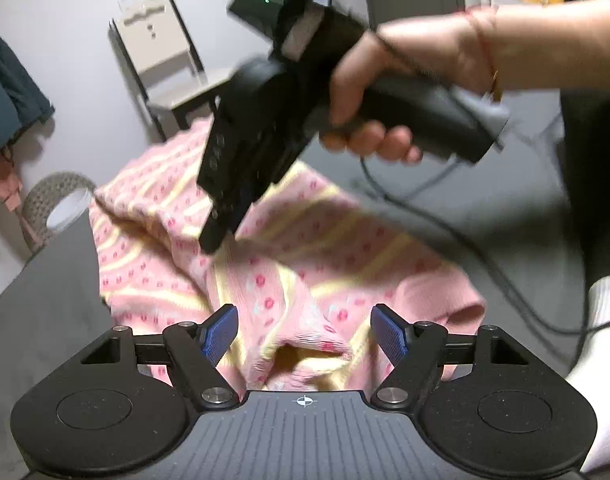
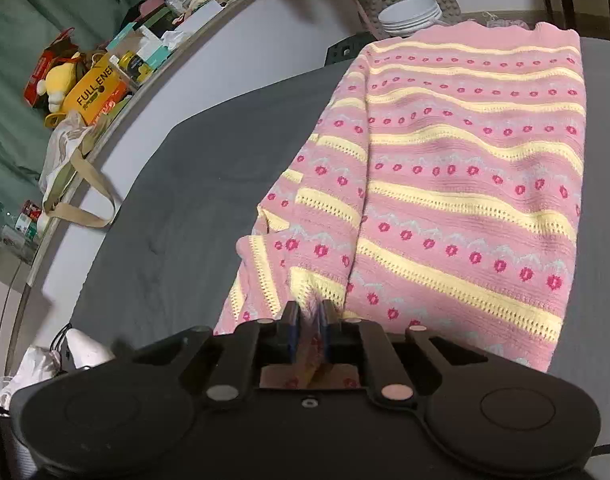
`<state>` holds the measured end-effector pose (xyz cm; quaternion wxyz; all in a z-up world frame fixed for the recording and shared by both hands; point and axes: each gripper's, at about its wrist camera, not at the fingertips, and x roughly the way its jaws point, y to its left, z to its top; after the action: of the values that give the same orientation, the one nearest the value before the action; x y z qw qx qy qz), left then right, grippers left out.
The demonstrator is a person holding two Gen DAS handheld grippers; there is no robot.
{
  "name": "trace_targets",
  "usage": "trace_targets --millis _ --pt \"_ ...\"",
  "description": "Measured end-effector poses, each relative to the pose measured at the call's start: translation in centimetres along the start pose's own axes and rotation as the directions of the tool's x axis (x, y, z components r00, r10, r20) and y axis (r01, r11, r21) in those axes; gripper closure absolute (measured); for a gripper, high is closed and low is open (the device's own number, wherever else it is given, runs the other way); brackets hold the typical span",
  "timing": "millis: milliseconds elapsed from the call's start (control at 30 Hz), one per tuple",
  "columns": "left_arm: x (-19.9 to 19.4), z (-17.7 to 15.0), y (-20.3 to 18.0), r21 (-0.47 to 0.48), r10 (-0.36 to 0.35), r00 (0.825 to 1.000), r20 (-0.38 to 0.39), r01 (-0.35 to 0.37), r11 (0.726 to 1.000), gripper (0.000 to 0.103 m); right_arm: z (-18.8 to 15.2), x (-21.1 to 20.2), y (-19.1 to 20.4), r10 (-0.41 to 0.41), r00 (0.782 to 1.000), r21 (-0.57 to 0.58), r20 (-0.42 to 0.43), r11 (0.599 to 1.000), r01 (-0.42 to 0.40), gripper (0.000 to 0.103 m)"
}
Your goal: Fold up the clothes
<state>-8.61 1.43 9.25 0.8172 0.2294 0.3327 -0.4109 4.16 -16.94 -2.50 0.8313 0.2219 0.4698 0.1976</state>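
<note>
Landmark: I am taking the pink sweater (image 2: 457, 184) as my reference; it is lying spread on the dark grey bed cover (image 2: 177, 208), its far hem reaching the cover's far edge.
Left of the sweater: my left gripper (image 1: 305, 336) is hovering just over the near, bunched end of the knit, its blue pads (image 1: 221, 334) standing wide apart with nothing between them.
Folded part: a sleeve (image 2: 305, 240) is lying doubled along the sweater's left side; where it ends I cannot make out, since my own tool is covering it.
Over the sweater: my right gripper (image 2: 308, 332) is pinching a fold of the pink knit, fingers pressed together on the cloth.
Blur: in the left wrist view that tool and my right hand (image 1: 369, 92) are smearing, so its tips are hard to read there.
Beyond the sweater: white plates (image 2: 411, 14) are sitting on a grey dotted stool, partly hidden by the hem.
Right of the sweater: a black cable (image 1: 485, 248) is trailing across the cover, running out of view.
</note>
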Motion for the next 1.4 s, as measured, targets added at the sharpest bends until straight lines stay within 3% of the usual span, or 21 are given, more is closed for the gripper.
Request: trace_targets --millis 100,167,233,267,367,467,500,533,567,600,733,800,900,967,1133,1200,1300,1400 --pt "0.3 -0.1 0.0 0.023 0.007 1.000 -0.030 -0.006 1.000 0.030 0.0 0.6 0.6 -0.009 1.000 -0.009 -0.006 1.000 0.009 0.092" --pt "0.3 -0.2 0.6 -0.023 -0.021 0.999 -0.032 0.020 1.000 0.030 0.1 0.9 1.1 -0.040 0.999 -0.029 -0.003 0.999 0.039 0.089" --pt "0.6 -0.3 1.1 -0.053 -0.018 0.999 -0.050 0.016 0.998 0.052 0.1 1.0 2.0 -0.071 0.997 -0.056 0.007 0.996 0.072 0.078" --pt "0.7 -0.4 1.4 -0.078 -0.013 0.998 -0.059 0.009 0.997 0.056 0.0 0.9 2.4 -0.092 0.996 -0.073 0.020 0.993 0.093 0.068" --pt "1.1 -0.8 2.8 -0.167 -0.005 0.997 -0.081 -0.009 0.986 0.068 -0.2 1.1 3.5 -0.145 0.987 -0.123 0.064 0.981 0.152 0.059" --pt "1.1 -1.1 3.7 -0.256 -0.007 0.996 -0.093 -0.017 0.967 0.075 0.0 1.9 3.7 -0.122 0.991 -0.120 0.051 0.985 0.127 0.064" --pt "1.0 -1.3 4.1 -0.289 -0.016 0.996 -0.092 -0.012 0.957 0.076 0.1 2.3 3.7 -0.103 0.994 -0.112 0.040 0.988 0.107 0.071" --pt "0.7 -1.4 4.7 -0.335 -0.034 0.996 -0.082 0.005 0.942 0.076 0.2 2.6 3.8 -0.086 0.996 -0.110 0.036 0.990 0.090 0.083" --pt "0.4 -1.7 5.2 -0.384 -0.055 0.996 -0.071 0.023 0.923 0.076 0.4 2.8 4.0 -0.074 0.997 -0.115 0.036 0.990 0.078 0.086" --pt "0.2 -2.0 6.0 -0.458 -0.097 0.994 -0.055 0.062 0.887 0.076 0.6 3.0 4.3 -0.062 0.997 -0.120 0.037 0.991 0.066 0.087" --pt "-0.5 -4.1 8.4 -0.697 -0.182 0.983 0.030 0.151 0.701 0.076 1.5 3.7 5.2 -0.026 0.999 -0.117 0.020 0.993 0.028 0.088" --pt "-0.3 -5.1 9.0 -0.751 -0.172 0.985 0.008 0.119 0.650 0.076 1.7 4.3 5.4 -0.033 0.999 -0.121 0.006 0.992 0.033 0.089" --pt "1.0 -6.2 9.1 -0.798 -0.185 0.980 -0.076 0.051 0.600 0.076 1.7 5.0 5.2 -0.024 0.999 -0.092 -0.022 0.996 0.022 0.089" --pt "1.3 -6.8 9.2 -0.836 -0.207 0.975 -0.079 0.048 0.546 0.082 1.9 5.3 5.1 -0.017 0.999 -0.070 -0.034 0.997 0.014 0.089" --pt "0.2 -9.3 9.9 -0.946 -0.267 0.963 -0.019 0.069 0.317 0.088 2.6 5.7 5.8 -0.005 0.998 -0.075 -0.064 0.997 0.000 0.092" --pt "-0.3 -9.5 9.5 -0.950 -0.259 0.966 -0.018 0.064 0.305 0.089 2.6 6.0 6.4 -0.005 0.997 -0.097 -0.073 0.995 -0.002 0.092" --pt "-1.1 -8.8 8.7 -0.940 -0.222 0.975 -0.034 0.044 0.339 0.090 2.4 6.5 7.0 -0.002 0.997 -0.118 -0.077 0.993 -0.007 0.092" --pt "-0.7 -9.0 8.8 -0.938 -0.212 0.974 -0.082 -0.004 0.346 0.090 2.1 6.9 6.9 0.004 0.997 -0.102 -0.074 0.995 -0.012 0.092"
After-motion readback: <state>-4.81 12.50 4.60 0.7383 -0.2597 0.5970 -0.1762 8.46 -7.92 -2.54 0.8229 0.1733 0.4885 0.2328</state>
